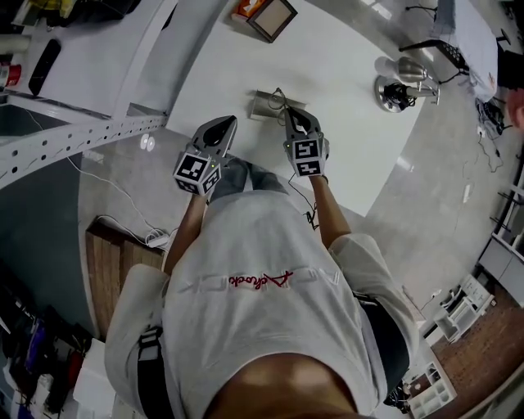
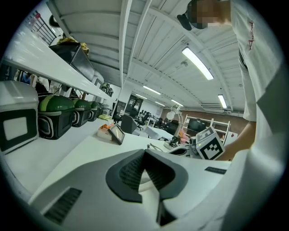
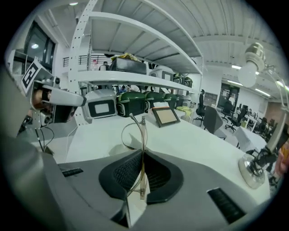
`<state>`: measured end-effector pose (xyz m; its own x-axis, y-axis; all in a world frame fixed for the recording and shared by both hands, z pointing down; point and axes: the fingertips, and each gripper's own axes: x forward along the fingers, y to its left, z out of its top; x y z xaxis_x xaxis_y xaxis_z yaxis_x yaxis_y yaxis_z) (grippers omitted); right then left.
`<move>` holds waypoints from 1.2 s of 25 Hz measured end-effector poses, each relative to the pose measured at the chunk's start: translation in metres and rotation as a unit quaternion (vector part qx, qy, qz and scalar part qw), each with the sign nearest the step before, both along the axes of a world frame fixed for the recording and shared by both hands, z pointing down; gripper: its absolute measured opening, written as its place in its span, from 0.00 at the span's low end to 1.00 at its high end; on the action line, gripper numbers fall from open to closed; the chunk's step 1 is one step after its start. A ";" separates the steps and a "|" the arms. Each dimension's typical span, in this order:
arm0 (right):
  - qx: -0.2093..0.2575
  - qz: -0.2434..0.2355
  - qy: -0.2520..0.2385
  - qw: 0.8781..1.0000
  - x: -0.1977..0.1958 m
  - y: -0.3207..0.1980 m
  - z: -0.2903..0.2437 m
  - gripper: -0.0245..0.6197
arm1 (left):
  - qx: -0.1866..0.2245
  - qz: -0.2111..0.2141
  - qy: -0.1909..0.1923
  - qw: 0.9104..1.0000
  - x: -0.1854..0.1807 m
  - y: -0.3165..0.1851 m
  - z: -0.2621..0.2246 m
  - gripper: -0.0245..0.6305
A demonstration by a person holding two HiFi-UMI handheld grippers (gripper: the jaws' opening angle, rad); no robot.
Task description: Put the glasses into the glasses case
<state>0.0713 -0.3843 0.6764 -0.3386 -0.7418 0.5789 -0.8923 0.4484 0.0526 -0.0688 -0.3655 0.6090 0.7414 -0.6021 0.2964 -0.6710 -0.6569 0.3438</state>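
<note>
My right gripper is shut on the glasses. Their thin clear frame stands upright between the jaws, and a wire-thin rim loops up above them. In the head view the glasses hang just over a small grey glasses case, which lies on the white table near its front edge. My left gripper hovers just left of the case at the table's edge, with its jaws shut and nothing between them. From the left gripper view, the right gripper's marker cube shows to the right.
A tilted picture frame stands further back on the table and also shows in the right gripper view. A desk lamp base sits to the right. Green and black boxes line the shelf on the left, under a metal rack.
</note>
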 end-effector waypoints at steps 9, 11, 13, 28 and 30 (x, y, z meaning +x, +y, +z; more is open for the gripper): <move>0.066 -0.187 0.285 0.938 -0.018 -0.004 0.017 0.06 | -0.002 -0.007 0.002 1.000 -0.007 0.000 0.002 0.05; 0.072 -0.216 0.331 0.915 -0.019 -0.004 0.022 0.06 | -0.002 -0.008 0.002 1.000 -0.009 0.000 0.001 0.05; 0.073 -0.232 0.351 0.904 -0.021 -0.005 0.026 0.06 | -0.002 -0.011 0.002 1.000 -0.010 -0.001 0.000 0.05; -0.007 -0.249 0.342 0.906 -0.020 -0.006 0.063 0.06 | -0.006 -0.026 0.006 1.000 -0.024 -0.001 0.005 0.05; -0.018 -0.250 0.339 0.907 -0.020 -0.006 0.067 0.06 | -0.006 -0.024 0.007 1.000 -0.023 -0.002 0.005 0.05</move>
<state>0.0515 -0.3904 0.7429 -0.1849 -0.5693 0.8010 -0.3445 0.8009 0.4898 -0.0916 -0.3672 0.6138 0.7153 -0.6336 0.2947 -0.6973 -0.6194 0.3607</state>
